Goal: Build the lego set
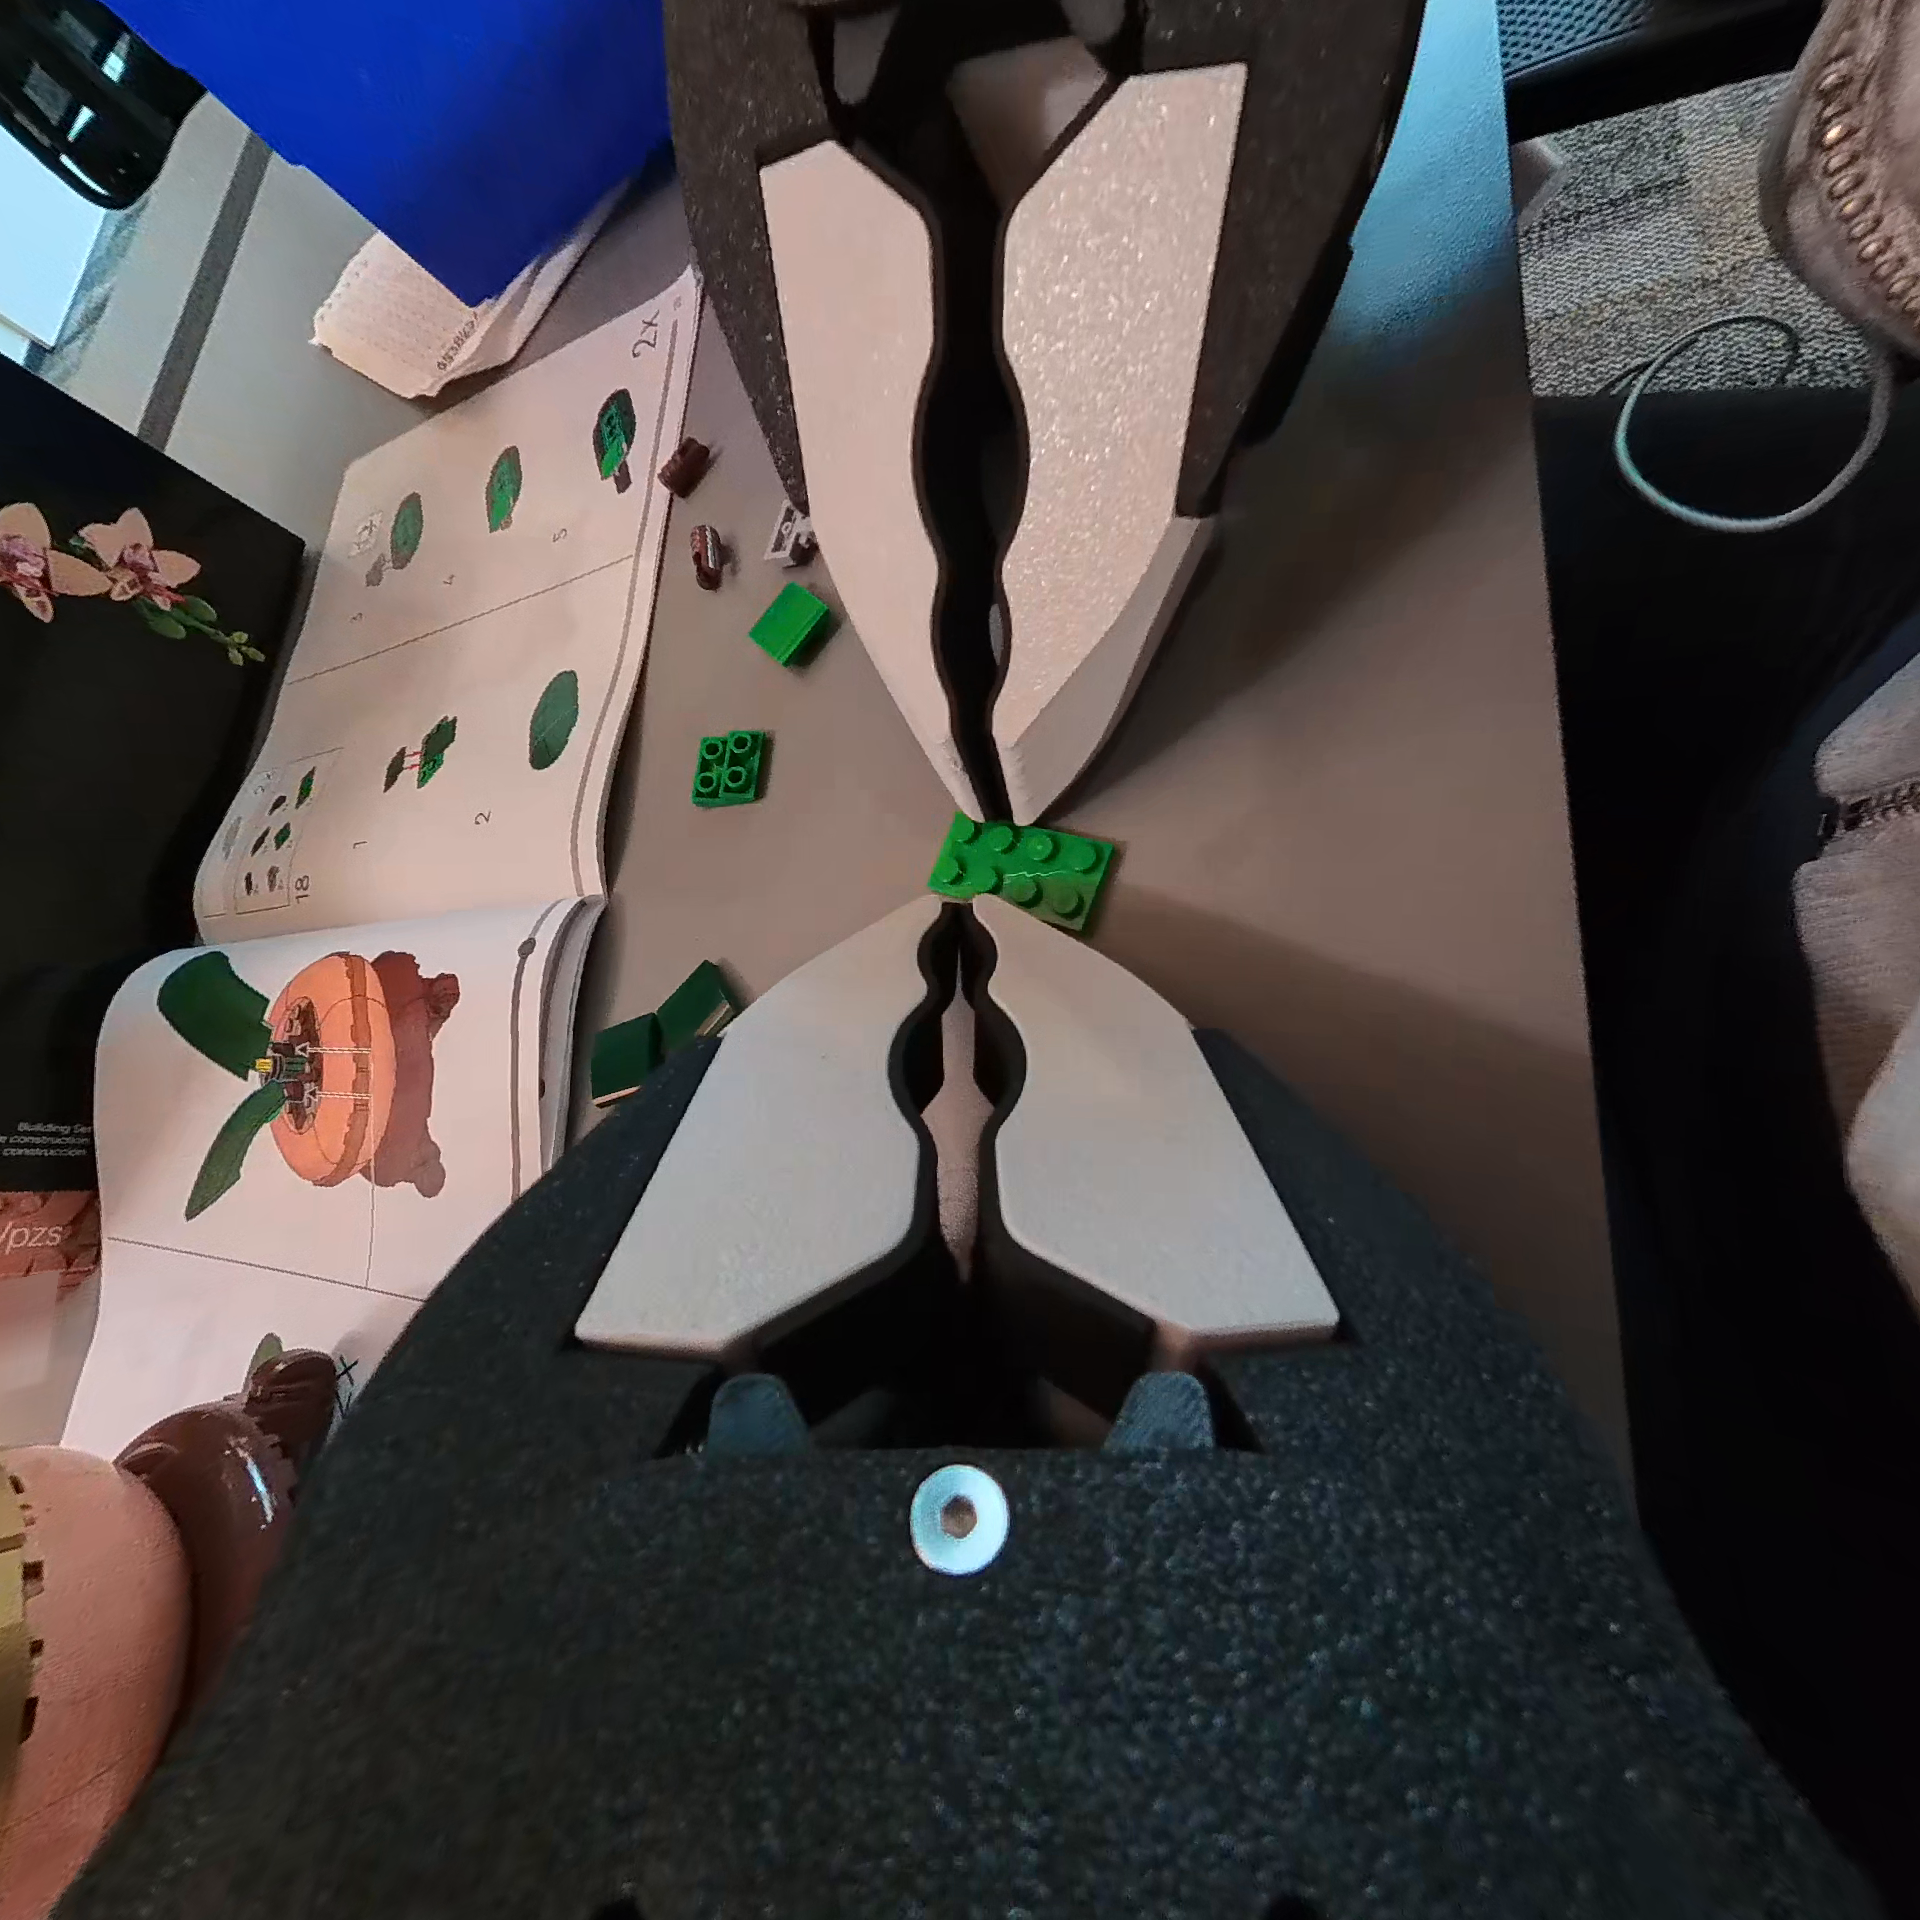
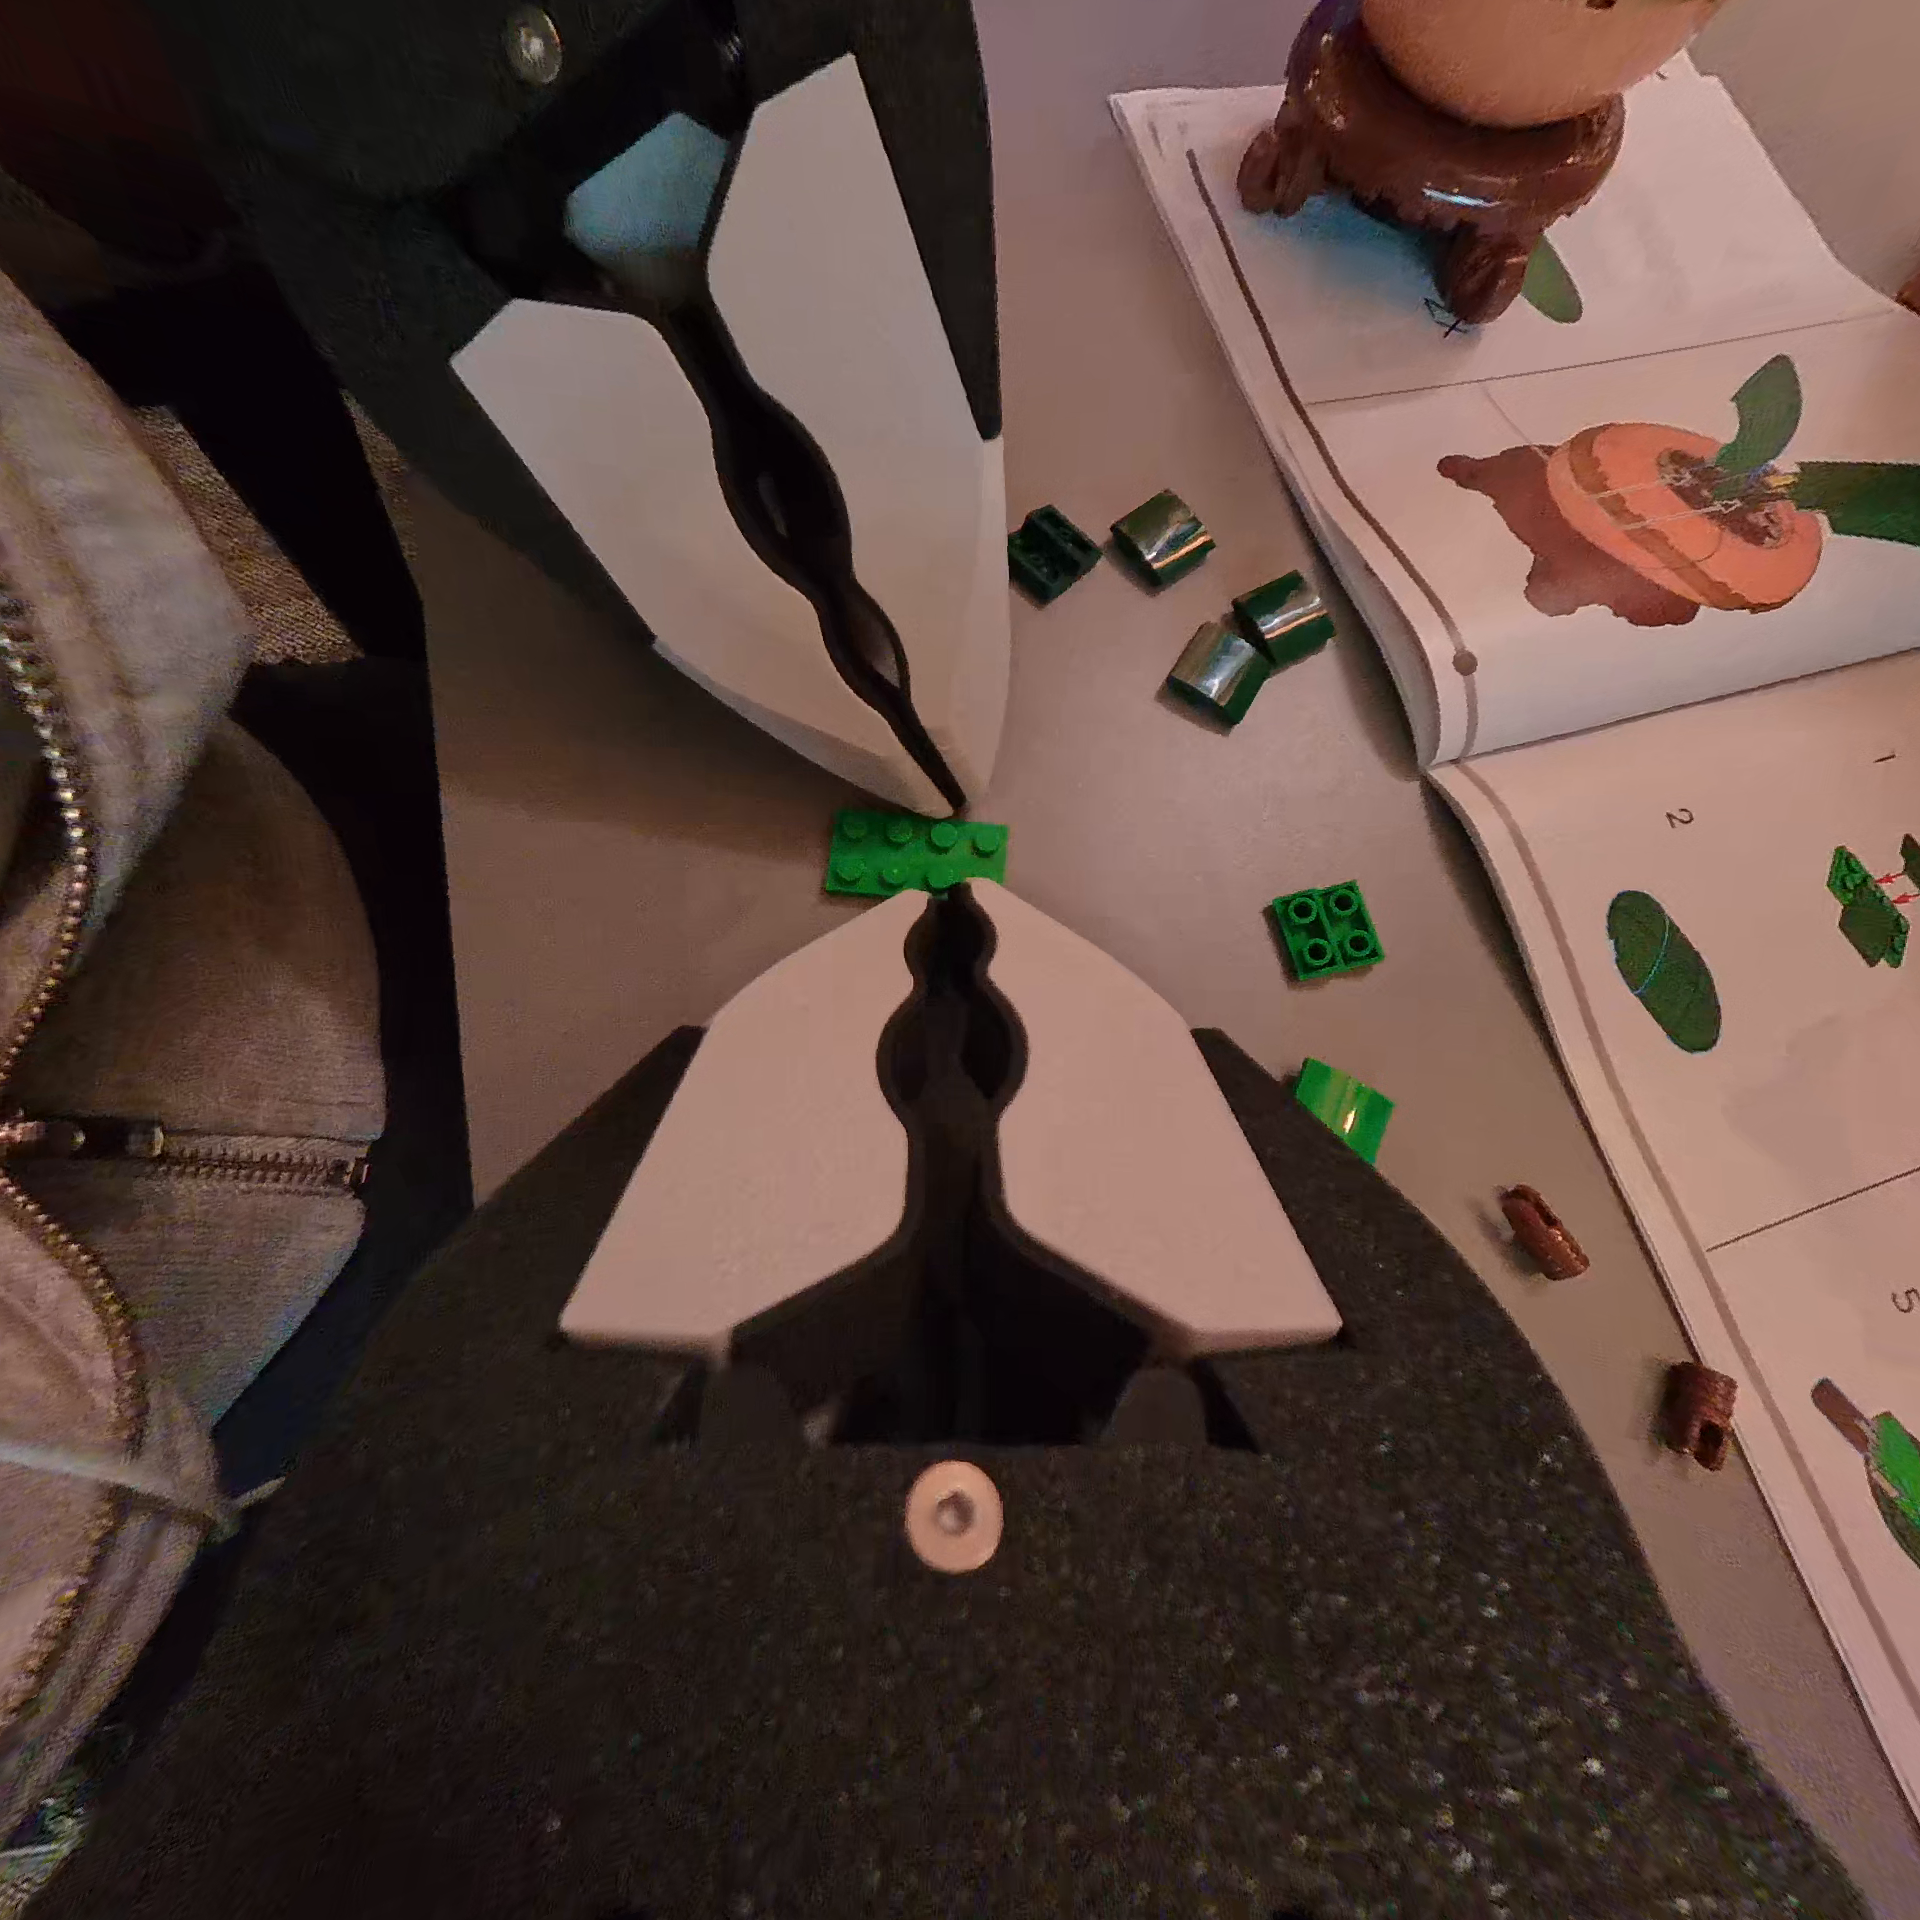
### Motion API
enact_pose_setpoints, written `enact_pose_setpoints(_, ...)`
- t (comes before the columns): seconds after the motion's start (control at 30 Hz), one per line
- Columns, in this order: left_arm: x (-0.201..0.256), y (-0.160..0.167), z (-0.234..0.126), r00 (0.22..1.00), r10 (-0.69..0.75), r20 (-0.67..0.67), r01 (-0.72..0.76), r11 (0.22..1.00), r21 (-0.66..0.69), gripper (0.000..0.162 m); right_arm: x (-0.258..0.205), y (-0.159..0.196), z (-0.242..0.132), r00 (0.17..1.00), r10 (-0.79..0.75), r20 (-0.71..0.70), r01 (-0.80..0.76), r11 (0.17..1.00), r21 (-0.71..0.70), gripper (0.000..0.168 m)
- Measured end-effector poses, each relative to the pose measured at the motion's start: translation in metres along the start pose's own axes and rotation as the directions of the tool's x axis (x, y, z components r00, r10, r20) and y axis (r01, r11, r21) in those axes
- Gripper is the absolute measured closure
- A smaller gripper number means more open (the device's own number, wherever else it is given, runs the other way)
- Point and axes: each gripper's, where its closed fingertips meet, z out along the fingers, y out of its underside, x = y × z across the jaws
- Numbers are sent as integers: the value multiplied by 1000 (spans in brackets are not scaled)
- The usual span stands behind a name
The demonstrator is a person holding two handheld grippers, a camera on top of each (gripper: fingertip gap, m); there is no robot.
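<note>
At frame centre, the left gripper (image 1: 961, 906) and the right gripper (image 2: 948, 896) meet tip to tip, each pinched closed on an edge of the bright green plate (image 1: 1021, 869) over the grey table (image 1: 1299, 935). An open instruction booklet (image 1: 416, 727) lies left.

Between our jaws we see a bright green studded plate (image 1: 1023, 871) on the grey desk (image 1: 1299, 831). Our grippers are speckled black with white fingers (image 1: 779, 1164). Beside the jaws lie a bright green square brick (image 2: 1327, 930), glossy dark green curved pieces (image 2: 1162, 537) and brown pegs (image 2: 1545, 1231).
</note>
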Motion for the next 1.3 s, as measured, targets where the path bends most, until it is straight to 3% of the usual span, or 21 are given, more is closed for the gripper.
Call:
enact_pose_setpoints(0.23,0,0,0,999,25,23,-25,1000,-1,162,1,0,0,1000,13,8,-13,1000,-1,167)
enact_pose_setpoints(0.4,-12,3,-2,997,-43,71,44,999,-2,155,0,-1,-3,993,83,81,-85,996,19,155)
enact_pose_setpoints(0.53,-22,-9,-18,987,-145,69,134,980,146,152,5,-11,-16,967,210,144,-227,967,118,127)
enact_pose_setpoints(0.6,-21,-21,-33,983,-182,-4,176,946,273,147,3,-15,-18,939,287,189,-316,937,149,120)
enact_pose_setpoints(0.67,-21,-30,-49,977,-200,-70,211,895,394,143,3,-11,-13,957,264,122,-277,954,112,114)
enact_pose_setpoints(0.77,-26,-34,-60,960,-249,-129,281,838,467,132,-4,0,1,994,106,0,-106,994,-11,104)
enact_pose_setpoints(0.87,-24,-35,-62,955,-249,-162,297,830,472,126,-5,-6,4,996,76,-44,-75,997,5,118)
enact_pose_setpoints(1.0,-19,-35,-60,963,-218,-157,267,846,461,124,-10,-6,6,996,90,-3,-90,996,-4,136)
enact_pose_setpoints(1.1,-21,-34,-60,957,-242,-161,289,842,455,123,-10,-6,6,995,98,1,-98,995,-5,137)
enact_pose_setpoints(1.17,-25,-33,-61,935,-305,-183,355,821,446,120,-8,-7,6,996,85,-3,-85,996,0,138)
enact_pose_setpoints(1.2,-31,-31,-60,913,-365,-183,408,801,437,120,-7,-11,4,998,59,-3,-59,998,31,164)
enact_pose_setpoints(1.3,-48,-23,-58,789,-571,-225,609,685,400,119,-1,-35,-13,999,12,-51,-2,981,193,161)
